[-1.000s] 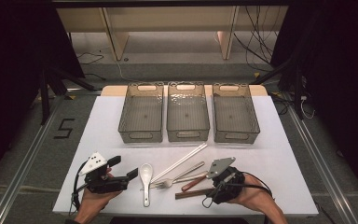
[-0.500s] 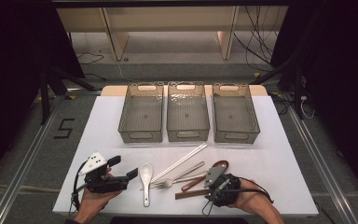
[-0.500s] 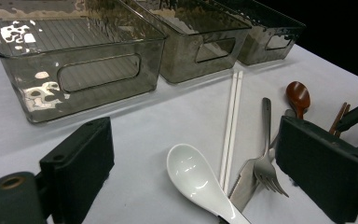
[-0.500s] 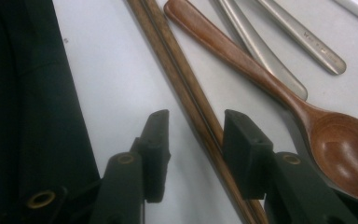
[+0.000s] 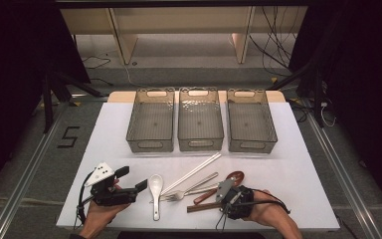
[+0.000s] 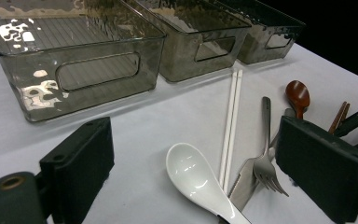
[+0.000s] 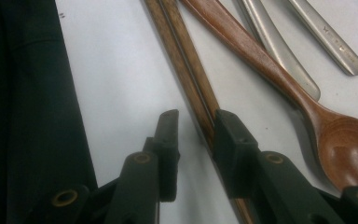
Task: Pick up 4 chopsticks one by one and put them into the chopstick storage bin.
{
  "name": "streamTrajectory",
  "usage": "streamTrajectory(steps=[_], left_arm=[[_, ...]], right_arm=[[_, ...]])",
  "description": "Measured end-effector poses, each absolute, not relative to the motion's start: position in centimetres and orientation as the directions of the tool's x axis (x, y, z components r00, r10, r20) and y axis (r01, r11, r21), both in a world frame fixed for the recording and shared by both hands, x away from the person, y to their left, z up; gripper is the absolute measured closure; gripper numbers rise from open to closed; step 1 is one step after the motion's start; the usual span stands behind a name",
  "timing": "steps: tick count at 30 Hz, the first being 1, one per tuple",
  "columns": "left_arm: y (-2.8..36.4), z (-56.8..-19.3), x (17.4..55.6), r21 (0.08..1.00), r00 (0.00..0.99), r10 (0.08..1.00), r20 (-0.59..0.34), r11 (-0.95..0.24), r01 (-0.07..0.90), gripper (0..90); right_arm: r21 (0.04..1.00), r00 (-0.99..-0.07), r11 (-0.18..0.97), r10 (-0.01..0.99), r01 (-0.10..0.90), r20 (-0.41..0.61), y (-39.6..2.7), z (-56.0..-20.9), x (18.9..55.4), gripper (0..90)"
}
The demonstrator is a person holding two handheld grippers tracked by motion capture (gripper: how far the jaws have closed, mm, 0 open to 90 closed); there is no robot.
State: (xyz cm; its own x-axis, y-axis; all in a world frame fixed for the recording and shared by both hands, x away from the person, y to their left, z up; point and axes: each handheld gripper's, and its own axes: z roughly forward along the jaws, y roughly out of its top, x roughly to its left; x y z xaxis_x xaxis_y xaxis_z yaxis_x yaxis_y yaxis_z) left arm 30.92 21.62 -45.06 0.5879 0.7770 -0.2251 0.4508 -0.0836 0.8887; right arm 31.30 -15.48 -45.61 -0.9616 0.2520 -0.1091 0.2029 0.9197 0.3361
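- Three clear bins (image 5: 200,119) line the table's far side; nearer lie two white chopsticks (image 5: 193,172), a white spoon (image 5: 155,191), a fork (image 5: 181,193) and a wooden spoon (image 7: 279,77).
- Right gripper (image 7: 193,128), low over the table at near right, has just been closing its jaws around two brown chopsticks (image 7: 186,65), one pad touching.
- Left gripper (image 6: 191,172) rests near left, jaws wide, empty.

I read one sign: a dark "5" (image 5: 68,136) marked on the floor (image 5: 40,164) left of the table (image 5: 298,169).

Recording lab, white table (image 5: 298,164) on railed floor, black curtains (image 5: 15,74), loose cables (image 5: 278,45), taped number (image 5: 68,137)
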Motion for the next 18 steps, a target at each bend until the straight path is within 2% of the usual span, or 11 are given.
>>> streamTrajectory(steps=[5, 18], left_arm=[[21.62, -45.08, 30.92, 0.888, 0.588, 0.777, -0.226, -0.084, 0.452, 11.0], [21.62, -45.06, 30.92, 0.888, 0.588, 0.778, -0.224, -0.085, 0.451, 11.0]], right_arm=[[0.313, -0.962, 0.932, 0.236, 0.185, -0.134, -15.20, -45.64, 31.50, 71.4], [0.232, -0.979, 0.963, 0.167, 0.137, -0.114, -14.64, -45.69, 31.27, 77.7]])
